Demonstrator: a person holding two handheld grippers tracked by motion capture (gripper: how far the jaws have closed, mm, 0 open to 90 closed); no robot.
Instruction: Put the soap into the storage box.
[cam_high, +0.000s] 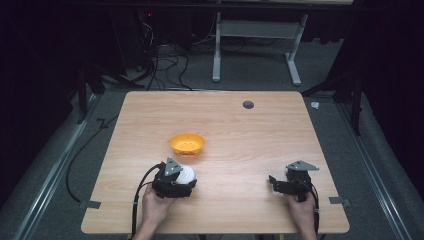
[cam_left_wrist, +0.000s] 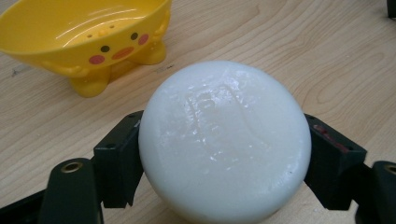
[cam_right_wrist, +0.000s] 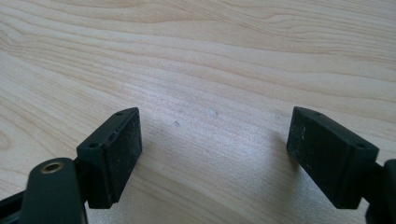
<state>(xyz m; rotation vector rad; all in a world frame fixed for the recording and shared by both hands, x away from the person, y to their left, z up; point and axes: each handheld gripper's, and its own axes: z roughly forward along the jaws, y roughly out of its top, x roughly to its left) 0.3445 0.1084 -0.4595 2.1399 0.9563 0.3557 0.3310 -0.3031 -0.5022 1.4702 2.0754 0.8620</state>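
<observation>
on the wooden desk (cam_high: 225, 125), seen from the high view, a yellow bowl (cam_high: 187, 143) with a duck face painted on its side stands a little left of centre, upright on its small feet. near the front edge, the person's left hand (cam_high: 154, 207) comes in from below, forearm angled slightly inward, holding the left tongs (cam_high: 186, 176) pointed forward and to the right toward the bowl. those tongs are clamped on a white round lump (cam_left_wrist: 224, 140), glossy and smooth, with one black pad pressed to each side; it sits just in front of the bowl, not touching it. the right hand (cam_high: 301, 210) holds the right tongs (cam_high: 272, 181) well apart at the front right, pointing left, low over bare wood. their pads (cam_right_wrist: 114, 149) stand wide apart with nothing between them.
</observation>
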